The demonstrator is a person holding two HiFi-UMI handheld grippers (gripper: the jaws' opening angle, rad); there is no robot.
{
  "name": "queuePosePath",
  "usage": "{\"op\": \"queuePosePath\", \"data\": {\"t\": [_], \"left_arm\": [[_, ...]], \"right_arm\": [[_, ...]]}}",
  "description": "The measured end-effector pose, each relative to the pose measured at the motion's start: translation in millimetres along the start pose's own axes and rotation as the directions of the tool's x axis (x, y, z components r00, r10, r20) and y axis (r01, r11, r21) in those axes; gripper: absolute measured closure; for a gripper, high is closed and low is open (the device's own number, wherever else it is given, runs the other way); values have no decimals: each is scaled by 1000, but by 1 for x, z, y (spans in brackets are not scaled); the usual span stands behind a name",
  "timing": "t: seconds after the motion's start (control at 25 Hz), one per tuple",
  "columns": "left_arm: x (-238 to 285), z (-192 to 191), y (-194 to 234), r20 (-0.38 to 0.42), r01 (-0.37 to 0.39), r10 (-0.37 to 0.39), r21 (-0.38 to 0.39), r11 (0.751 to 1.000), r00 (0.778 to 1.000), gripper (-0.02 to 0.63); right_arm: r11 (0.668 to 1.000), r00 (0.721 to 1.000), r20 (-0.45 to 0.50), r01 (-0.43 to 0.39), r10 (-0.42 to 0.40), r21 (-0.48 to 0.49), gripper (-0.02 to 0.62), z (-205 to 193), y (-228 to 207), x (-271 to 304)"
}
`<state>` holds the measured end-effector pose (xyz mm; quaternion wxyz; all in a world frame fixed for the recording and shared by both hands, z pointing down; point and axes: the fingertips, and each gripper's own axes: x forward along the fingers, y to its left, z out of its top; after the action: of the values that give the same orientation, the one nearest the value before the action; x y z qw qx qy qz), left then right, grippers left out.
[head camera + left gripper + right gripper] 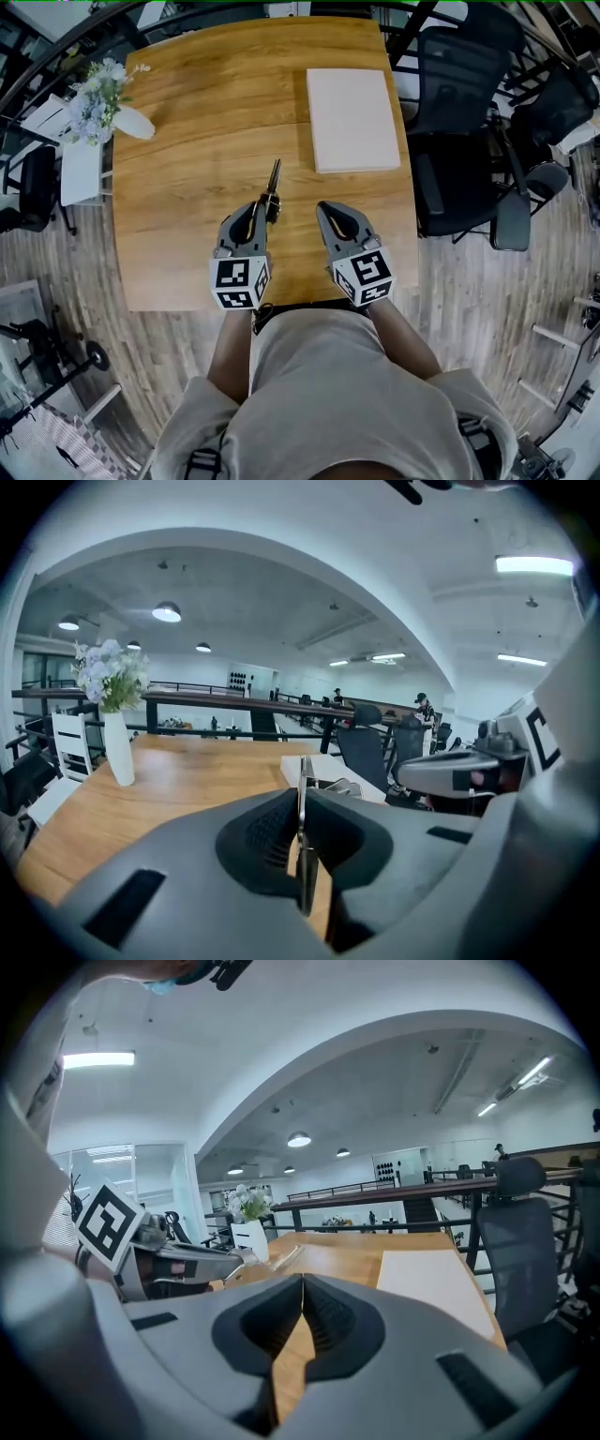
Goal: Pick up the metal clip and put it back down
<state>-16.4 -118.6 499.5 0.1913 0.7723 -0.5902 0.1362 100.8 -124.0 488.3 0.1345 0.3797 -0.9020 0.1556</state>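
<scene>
The metal clip [274, 182] is a slim silver piece that sticks out forward from my left gripper [262, 208], over the wooden table [197, 141]. In the left gripper view the clip [303, 772] stands edge-on between the dark pads, and the left gripper [302, 803] is shut on it. I cannot tell whether the clip touches the tabletop. My right gripper [325, 208] sits just to the right, at the same depth, apart from the clip. In its own view the right gripper [302, 1283] is shut with nothing between its pads.
A white rectangular pad [352, 119] lies at the table's far right. A white vase with pale flowers [105, 101] stands at the far left corner. Black office chairs [464, 141] crowd the table's right side, and a white chair [81, 171] stands to the left.
</scene>
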Motion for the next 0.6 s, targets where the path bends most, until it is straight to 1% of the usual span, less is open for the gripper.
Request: {"op": "queuePosePath", "data": {"t": [0.28, 0.6], "left_arm": [[-14, 47, -16, 96, 8, -10, 14, 1000, 995, 575], [-25, 78, -31, 164, 22, -24, 12, 1000, 986, 575]], "right_arm": [[999, 996, 87, 17, -14, -30, 569, 41, -8, -17], [998, 991, 135, 25, -18, -56, 569, 64, -13, -31]]}}
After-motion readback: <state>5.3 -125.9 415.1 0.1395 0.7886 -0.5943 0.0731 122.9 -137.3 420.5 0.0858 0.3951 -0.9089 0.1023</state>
